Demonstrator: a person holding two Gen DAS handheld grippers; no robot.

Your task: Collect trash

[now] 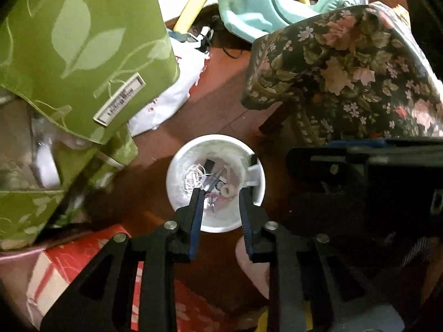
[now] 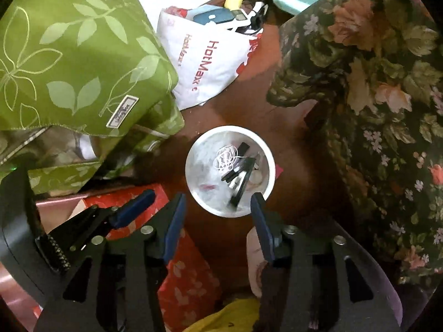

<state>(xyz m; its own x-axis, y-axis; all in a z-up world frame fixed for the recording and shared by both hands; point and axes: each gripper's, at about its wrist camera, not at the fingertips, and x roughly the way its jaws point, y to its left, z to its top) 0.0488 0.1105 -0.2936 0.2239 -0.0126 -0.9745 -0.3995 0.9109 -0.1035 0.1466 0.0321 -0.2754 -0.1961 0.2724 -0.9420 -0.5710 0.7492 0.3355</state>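
Left gripper gaping over bin; contents tangled, indistinct.

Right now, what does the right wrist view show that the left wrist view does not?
Only the right wrist view shows the HotMax lettering on the white bag and both grippers: right gripper, left gripper. Only the left wrist view shows the mint plastic object. Both show the white bin holding trash and the green leaf-print bag.
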